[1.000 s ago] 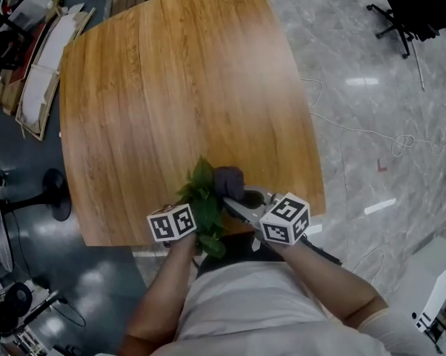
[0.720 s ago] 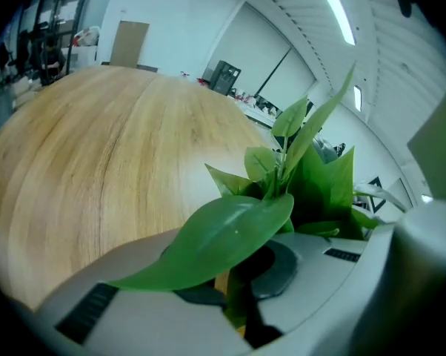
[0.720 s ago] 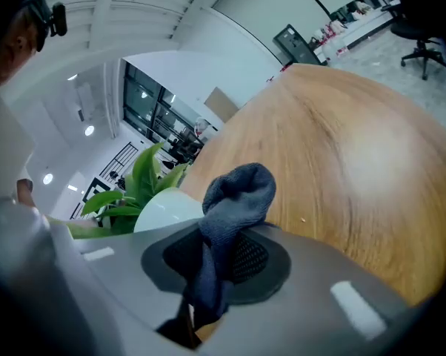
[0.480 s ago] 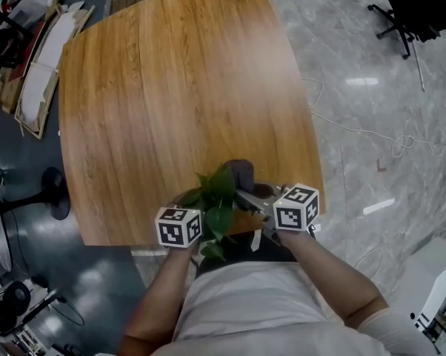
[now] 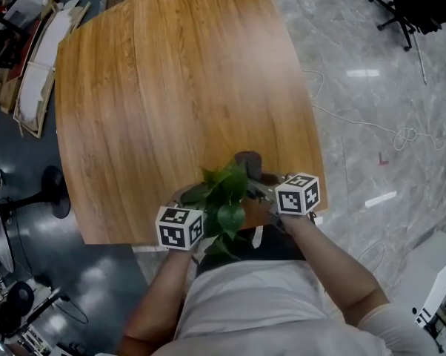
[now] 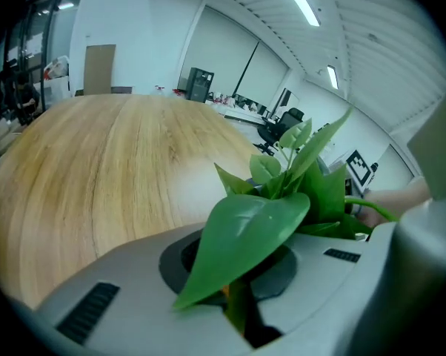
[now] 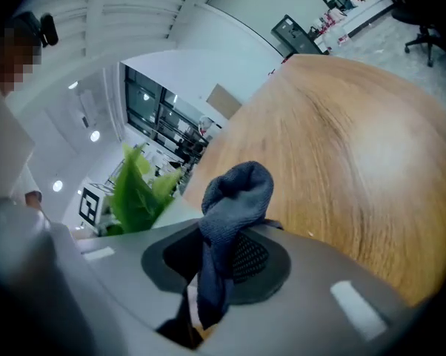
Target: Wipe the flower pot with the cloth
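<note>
A small plant (image 5: 224,196) with broad green leaves is lifted just above the near edge of the wooden table (image 5: 171,87); its pot is hidden under the leaves. My left gripper (image 5: 193,199) is shut on the plant, and in the left gripper view a stem and a big leaf (image 6: 245,232) rise out of the left gripper (image 6: 238,306). Right beside the plant, my right gripper (image 5: 261,184) is shut on a dark grey cloth (image 5: 247,163). In the right gripper view the cloth (image 7: 234,199) bunches up above the right gripper (image 7: 208,302), with the leaves (image 7: 138,188) to its left.
A grey marble floor (image 5: 371,65) with loose cables (image 5: 386,132) lies right of the table. An office chair (image 5: 419,2) stands far right. Flat boards (image 5: 34,73) lean at the left, near a round stand base (image 5: 58,193). A white box (image 5: 439,273) sits lower right.
Both grippers have shifted a little to the right and farther over the table, carrying the plant and the cloth with them. The cloth stays close beside the leaves.
</note>
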Available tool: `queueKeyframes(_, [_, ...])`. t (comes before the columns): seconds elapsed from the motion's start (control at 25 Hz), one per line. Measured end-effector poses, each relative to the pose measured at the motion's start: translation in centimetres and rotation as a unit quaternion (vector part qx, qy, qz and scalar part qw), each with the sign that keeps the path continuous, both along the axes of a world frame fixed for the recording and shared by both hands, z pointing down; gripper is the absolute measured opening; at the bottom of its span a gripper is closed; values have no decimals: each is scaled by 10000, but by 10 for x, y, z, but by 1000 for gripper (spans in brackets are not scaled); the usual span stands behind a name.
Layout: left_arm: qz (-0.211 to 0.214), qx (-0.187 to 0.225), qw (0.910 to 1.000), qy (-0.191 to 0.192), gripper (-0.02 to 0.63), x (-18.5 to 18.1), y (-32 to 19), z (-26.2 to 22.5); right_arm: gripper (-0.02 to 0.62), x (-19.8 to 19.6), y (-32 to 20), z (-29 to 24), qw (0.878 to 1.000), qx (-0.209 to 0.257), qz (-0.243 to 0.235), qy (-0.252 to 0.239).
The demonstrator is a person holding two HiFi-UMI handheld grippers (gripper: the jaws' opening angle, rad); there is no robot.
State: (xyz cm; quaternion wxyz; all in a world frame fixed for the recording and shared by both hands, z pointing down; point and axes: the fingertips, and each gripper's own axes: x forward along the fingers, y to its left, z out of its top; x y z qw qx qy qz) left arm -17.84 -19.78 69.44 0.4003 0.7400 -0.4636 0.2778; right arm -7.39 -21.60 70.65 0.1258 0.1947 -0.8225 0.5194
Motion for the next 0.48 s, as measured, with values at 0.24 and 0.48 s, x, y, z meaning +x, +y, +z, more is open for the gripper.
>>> queueKeyframes(0.24, [-314,-163,9991,234,14,-1,2,-2,63,-5,3,-75,9948,69,146,-1002])
queueKeyframes(0.48, [-794,-279,9952,504,14,-8,-2,3,63,11,1,14,9993,-26,372,-27])
